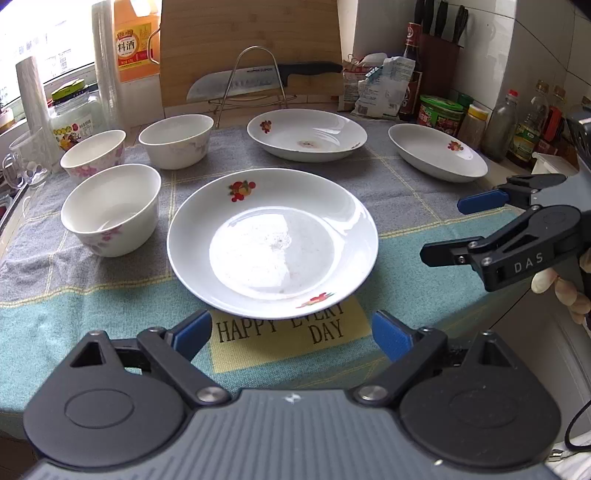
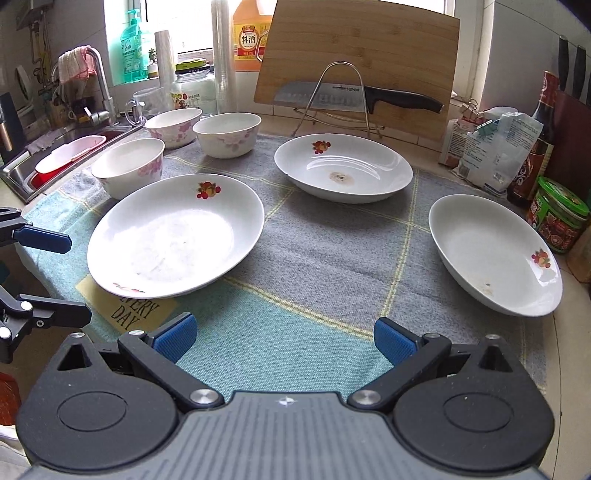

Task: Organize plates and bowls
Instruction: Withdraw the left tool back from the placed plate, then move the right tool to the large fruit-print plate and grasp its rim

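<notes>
Three white plates with fruit prints lie on a cloth: a near one (image 1: pixel 273 240) (image 2: pixel 177 236), a far middle one (image 1: pixel 306 134) (image 2: pixel 343 171) and a right one (image 1: pixel 437 151) (image 2: pixel 495 254). Three white floral bowls stand at the left: near (image 1: pixel 110 208) (image 2: pixel 129 166), far left (image 1: pixel 94 155) (image 2: pixel 171 127), far middle (image 1: pixel 177 138) (image 2: pixel 229 133). My left gripper (image 1: pixel 291 334) is open and empty just before the near plate. My right gripper (image 2: pixel 284 338) is open and empty over the cloth; it also shows in the left wrist view (image 1: pixel 441 229).
A wire rack (image 1: pixel 255 79) holds a knife (image 1: pixel 266 79) before a leaning cutting board (image 1: pixel 251 33). Bottles and jars (image 1: pixel 439 114) line the right and back. A sink (image 2: pixel 48 162) lies at the left. A glass mug (image 1: pixel 26 158) stands by the bowls.
</notes>
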`<state>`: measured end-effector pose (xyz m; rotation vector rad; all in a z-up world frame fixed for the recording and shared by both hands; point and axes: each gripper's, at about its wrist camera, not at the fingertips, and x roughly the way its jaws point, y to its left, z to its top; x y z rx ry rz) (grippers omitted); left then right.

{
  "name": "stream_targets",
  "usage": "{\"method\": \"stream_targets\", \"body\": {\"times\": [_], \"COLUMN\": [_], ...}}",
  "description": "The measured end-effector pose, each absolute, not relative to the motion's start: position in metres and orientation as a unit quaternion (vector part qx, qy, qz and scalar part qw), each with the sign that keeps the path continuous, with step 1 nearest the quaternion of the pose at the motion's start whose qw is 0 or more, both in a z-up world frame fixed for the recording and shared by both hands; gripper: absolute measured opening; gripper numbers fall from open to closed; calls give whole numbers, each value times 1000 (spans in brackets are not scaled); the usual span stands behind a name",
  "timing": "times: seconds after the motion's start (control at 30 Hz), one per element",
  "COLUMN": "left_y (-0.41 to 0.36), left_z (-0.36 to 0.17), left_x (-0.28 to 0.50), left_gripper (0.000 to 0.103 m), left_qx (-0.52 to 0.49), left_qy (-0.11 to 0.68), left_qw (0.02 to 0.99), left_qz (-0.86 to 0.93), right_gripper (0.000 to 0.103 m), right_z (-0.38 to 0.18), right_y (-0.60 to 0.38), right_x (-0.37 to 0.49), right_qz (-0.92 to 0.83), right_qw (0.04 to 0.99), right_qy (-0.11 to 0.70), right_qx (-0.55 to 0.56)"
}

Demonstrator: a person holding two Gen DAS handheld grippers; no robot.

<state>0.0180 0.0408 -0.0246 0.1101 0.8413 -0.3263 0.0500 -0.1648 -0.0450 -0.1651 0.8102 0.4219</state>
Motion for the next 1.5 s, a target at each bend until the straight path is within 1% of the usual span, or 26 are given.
{"method": "stream_targets", "body": {"times": [0.33, 0.7, 0.73, 0.8, 0.87, 0.93, 1.2, 1.5], "left_y": [61, 66, 67, 68, 70, 71, 77, 80], "left_z": [-41, -58, -59, -60, -61, -62, -63, -66], "left_x": [31, 56, 58, 64, 68, 71, 79, 85], "left_gripper": [93, 94, 96, 97, 101, 102, 103, 103], "left_qx": [68, 104, 103, 108, 116, 123, 148, 152], "left_qy": [425, 428, 426, 422, 418, 413, 389, 371], "left_qw": [892, 878, 878, 877, 874, 871, 858, 854], "left_qz": [-141, -186, -192, -203, -218, -234, -301, -332], "right_gripper": [103, 103, 103, 103, 103, 103, 103, 103], "right_z": [-49, -56, -57, -59, -62, -65, -70, -72], "right_y": [-148, -128, -125, -121, -117, -110, -86, -73], "right_x": [78, 100, 102, 105, 109, 111, 125, 142], "right_qz": [230, 250, 249, 246, 246, 248, 239, 211], "right_qw": [884, 870, 869, 867, 863, 860, 852, 842], "right_qy": [402, 423, 426, 432, 440, 445, 464, 496], "right_qx": [-59, -32, -29, -24, -20, -23, -37, -13]}}
